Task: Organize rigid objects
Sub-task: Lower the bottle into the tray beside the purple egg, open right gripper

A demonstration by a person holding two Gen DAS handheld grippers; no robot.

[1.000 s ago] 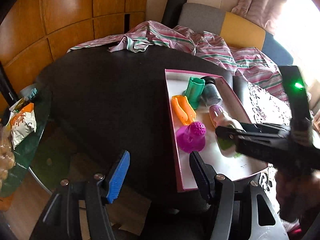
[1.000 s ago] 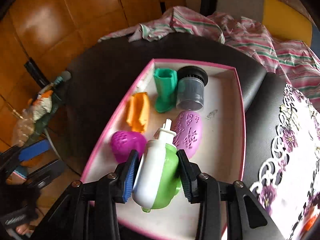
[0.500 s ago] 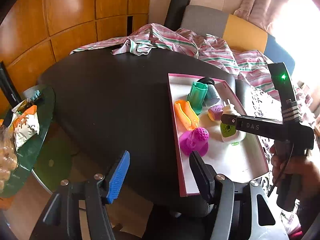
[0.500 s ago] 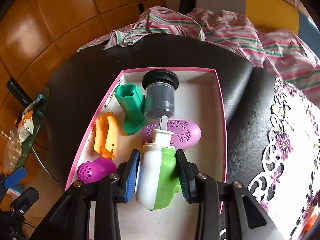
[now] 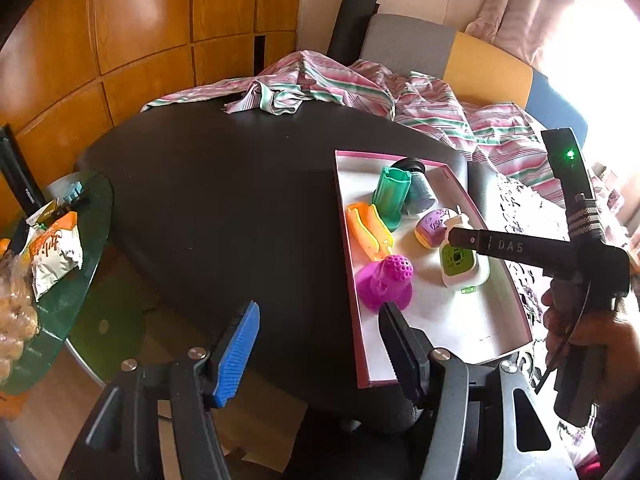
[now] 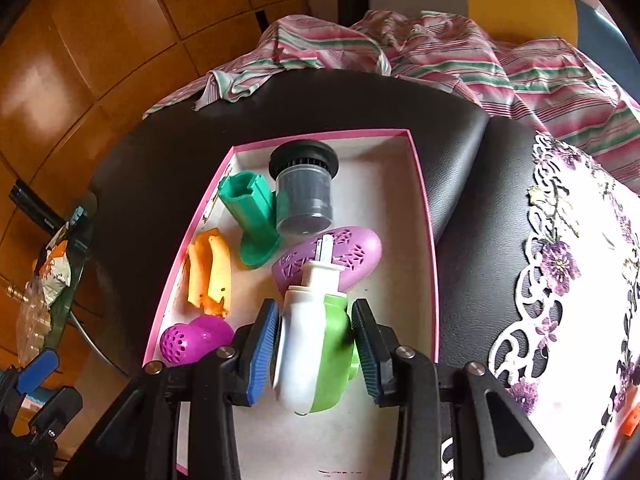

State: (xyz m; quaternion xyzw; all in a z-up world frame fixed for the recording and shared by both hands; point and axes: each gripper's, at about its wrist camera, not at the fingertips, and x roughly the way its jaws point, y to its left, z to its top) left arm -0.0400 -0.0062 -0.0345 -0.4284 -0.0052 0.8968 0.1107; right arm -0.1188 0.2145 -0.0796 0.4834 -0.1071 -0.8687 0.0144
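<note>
A pink-rimmed white tray [image 6: 424, 200] [image 5: 348, 240] lies on the black table. In it are a teal holder [image 6: 248, 208], a dark grey cylinder [image 6: 306, 196], a purple oval [image 6: 352, 252], an orange piece [image 6: 210, 276] and a magenta perforated piece [image 6: 192, 340]. My right gripper [image 6: 314, 312] is shut on a green and white plug-in device [image 6: 316, 344] [image 5: 460, 264]. The device sits low on the tray floor beside the purple oval, and the jaws are starting to open. My left gripper [image 5: 318, 312] hangs open and empty over the table's near edge, left of the tray.
A striped cloth [image 5: 360, 88] is heaped at the table's far side, against a chair. A lace floral mat [image 6: 580, 300] lies right of the tray. A glass side table [image 5: 80, 280] with snack packets stands at the left.
The right gripper rolled and brought the green and white device down beside the purple oval in the tray. The left gripper stayed where it was.
</note>
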